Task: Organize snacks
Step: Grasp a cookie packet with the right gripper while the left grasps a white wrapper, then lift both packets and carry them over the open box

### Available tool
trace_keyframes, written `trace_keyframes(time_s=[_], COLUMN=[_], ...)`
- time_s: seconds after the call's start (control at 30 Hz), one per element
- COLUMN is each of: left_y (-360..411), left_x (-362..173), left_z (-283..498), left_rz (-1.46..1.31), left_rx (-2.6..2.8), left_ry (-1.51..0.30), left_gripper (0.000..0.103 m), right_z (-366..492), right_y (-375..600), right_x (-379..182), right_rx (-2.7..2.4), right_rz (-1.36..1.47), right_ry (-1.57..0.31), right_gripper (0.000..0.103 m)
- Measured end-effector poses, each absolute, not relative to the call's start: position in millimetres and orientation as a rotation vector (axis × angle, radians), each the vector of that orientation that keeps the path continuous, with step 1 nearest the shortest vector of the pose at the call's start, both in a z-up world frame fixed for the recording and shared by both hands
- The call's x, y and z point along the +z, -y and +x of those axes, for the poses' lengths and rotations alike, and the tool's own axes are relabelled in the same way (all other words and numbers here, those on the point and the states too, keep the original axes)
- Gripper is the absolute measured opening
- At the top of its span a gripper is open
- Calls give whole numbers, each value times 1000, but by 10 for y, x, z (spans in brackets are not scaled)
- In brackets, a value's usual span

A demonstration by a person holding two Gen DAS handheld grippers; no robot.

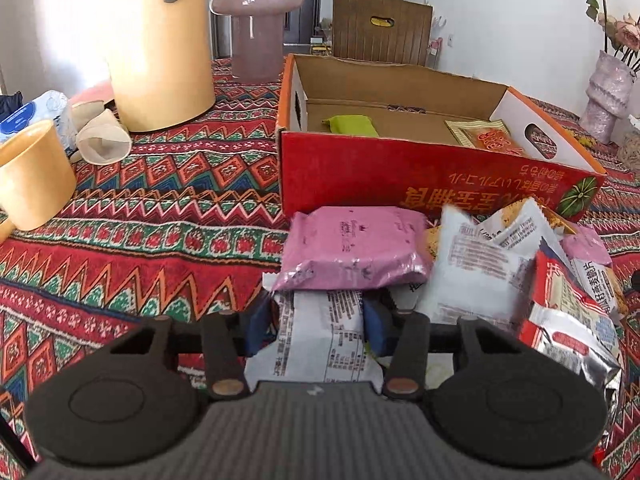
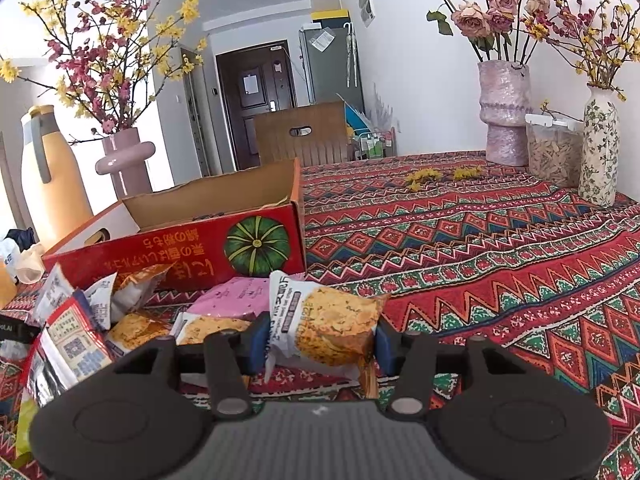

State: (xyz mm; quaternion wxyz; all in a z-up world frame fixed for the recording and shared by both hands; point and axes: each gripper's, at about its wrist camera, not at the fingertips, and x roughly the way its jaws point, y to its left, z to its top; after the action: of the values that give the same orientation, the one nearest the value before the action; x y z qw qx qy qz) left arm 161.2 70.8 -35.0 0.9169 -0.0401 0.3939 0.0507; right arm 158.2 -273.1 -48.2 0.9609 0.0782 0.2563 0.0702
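Note:
An open red cardboard box [image 1: 400, 176] stands on the patterned tablecloth, with a green packet [image 1: 352, 124] and an orange-red packet [image 1: 486, 136] inside. In front of it lies a heap of snack packets [image 1: 480, 264], a pink one [image 1: 352, 252] on top at the left. My left gripper [image 1: 318, 326] is shut on a white printed packet [image 1: 320, 344] just below the pink one, its blue pads against both edges. In the right wrist view, my right gripper [image 2: 320, 340] is shut on a white-and-orange cracker packet [image 2: 332, 320], held near the box's [image 2: 180, 252] right corner.
Left of the box stand a yellow jug [image 1: 160, 40], a pink vase [image 1: 256, 20], a yellow mug [image 1: 32, 176] and tipped paper cups [image 1: 102, 140]. At the far right are a pink vase [image 2: 506, 112], a clear jar [image 2: 554, 152] and a floral vase [image 2: 600, 148].

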Motion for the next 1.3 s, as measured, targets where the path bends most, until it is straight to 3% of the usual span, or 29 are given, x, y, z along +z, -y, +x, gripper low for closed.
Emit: trace_keyframes(time_s=[0.73, 1.3], left_y=[-616, -382], left_x=[-3, 336], left_z=[900, 1016], left_rz=[-59, -45], left_rx=[132, 95], left_ry=[-589, -464], left_gripper=[47, 48], right_z=[1454, 1399], right_y=[2691, 2451], right_x=[-428, -37], right_rx=[140, 216], right_rz=[132, 94], right_ry=[-451, -363], right_gripper=[51, 51])
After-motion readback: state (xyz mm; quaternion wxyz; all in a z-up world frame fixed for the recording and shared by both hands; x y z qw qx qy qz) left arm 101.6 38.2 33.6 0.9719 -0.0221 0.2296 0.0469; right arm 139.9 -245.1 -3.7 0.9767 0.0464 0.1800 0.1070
